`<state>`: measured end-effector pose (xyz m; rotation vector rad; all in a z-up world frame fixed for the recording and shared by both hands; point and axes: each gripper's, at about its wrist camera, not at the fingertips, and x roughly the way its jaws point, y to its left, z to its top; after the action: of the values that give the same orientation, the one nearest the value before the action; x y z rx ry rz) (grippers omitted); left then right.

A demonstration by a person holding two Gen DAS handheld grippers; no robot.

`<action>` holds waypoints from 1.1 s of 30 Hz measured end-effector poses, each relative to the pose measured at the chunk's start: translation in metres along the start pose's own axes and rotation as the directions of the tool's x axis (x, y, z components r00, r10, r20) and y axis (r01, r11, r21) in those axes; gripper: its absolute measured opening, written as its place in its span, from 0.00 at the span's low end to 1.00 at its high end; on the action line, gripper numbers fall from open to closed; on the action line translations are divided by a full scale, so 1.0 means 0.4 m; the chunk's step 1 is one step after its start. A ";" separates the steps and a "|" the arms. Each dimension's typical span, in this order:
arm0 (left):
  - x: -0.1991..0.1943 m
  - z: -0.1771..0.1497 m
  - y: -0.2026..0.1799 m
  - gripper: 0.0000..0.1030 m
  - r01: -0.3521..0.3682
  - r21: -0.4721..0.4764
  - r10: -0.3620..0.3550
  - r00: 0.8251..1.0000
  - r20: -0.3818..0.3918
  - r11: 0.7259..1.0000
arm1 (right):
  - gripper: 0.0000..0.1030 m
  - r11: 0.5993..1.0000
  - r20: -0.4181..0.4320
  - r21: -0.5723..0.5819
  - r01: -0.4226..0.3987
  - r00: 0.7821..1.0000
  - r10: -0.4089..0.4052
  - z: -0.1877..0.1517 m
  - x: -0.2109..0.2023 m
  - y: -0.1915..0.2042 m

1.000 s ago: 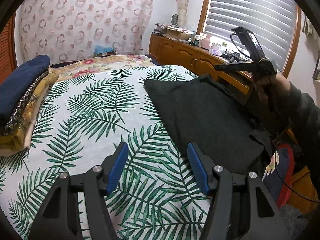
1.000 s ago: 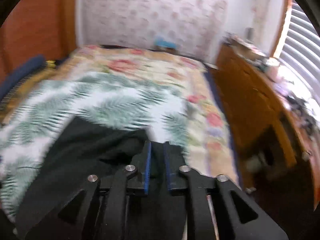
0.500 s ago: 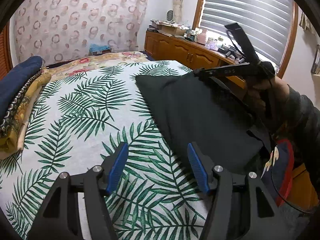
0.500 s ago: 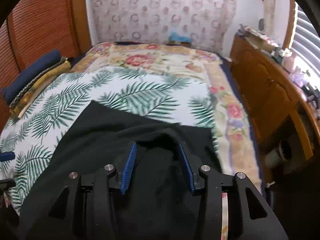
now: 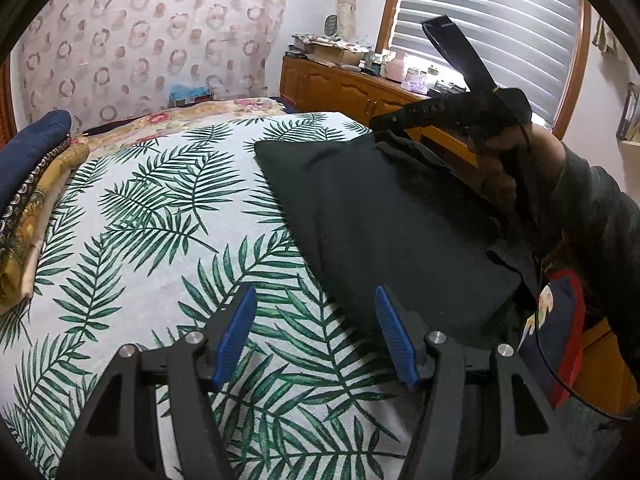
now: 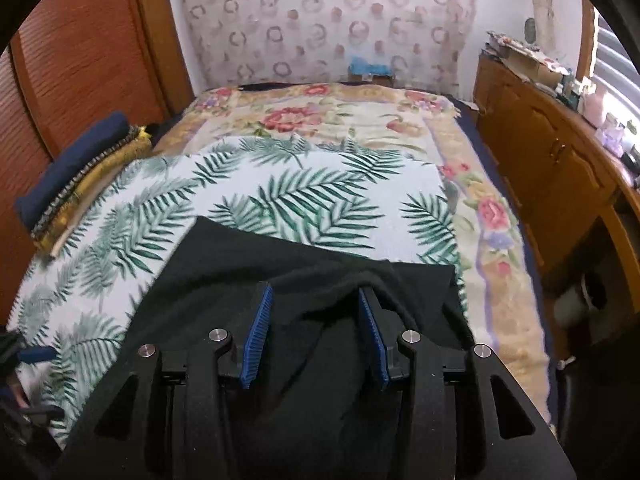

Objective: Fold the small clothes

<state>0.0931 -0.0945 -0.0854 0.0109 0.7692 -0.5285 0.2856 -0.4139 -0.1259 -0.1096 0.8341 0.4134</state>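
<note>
Blue-padded, the left gripper (image 5: 316,334) hovers spread and empty above the palm-leaf sheet (image 5: 160,240). At two o'clock lies the dark folded garment (image 5: 392,232). Farther right, the right gripper (image 6: 312,328) has just been opening, cloth ridged between its pads untouched. Lifting away carelessly could snag that ridge and undo the fold.

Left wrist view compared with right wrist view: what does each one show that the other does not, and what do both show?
Only the left wrist view shows the person's hand holding the right gripper from outside, and the window blind. Only the right wrist view shows the orange wooden door and a raised fold of the dark garment between the right gripper's open jaws. Both show the garment on the palm-leaf sheet, the folded stack and the wooden cabinet.
</note>
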 end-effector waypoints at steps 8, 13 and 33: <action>0.019 -0.013 -0.010 0.59 0.009 0.005 -0.009 1.000 -0.030 1.000 | 0.05 0.997 -0.036 -0.035 0.070 0.997 -0.071 -0.001 0.031 0.004; 0.022 -0.017 -0.013 0.59 0.018 0.001 -0.018 0.999 -0.040 1.000 | 0.03 0.986 0.030 -0.001 0.166 0.986 -0.166 -0.005 -0.030 -0.068; 0.026 -0.008 -0.041 0.59 0.016 0.026 -0.015 0.999 -0.044 1.000 | 0.43 0.985 0.077 -0.018 0.174 0.982 -0.172 -0.236 -0.236 0.013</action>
<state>0.0895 -0.1130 -0.0918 0.0413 0.8051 -0.5551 0.1612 -0.4627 -0.1193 -0.1875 0.7389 0.2626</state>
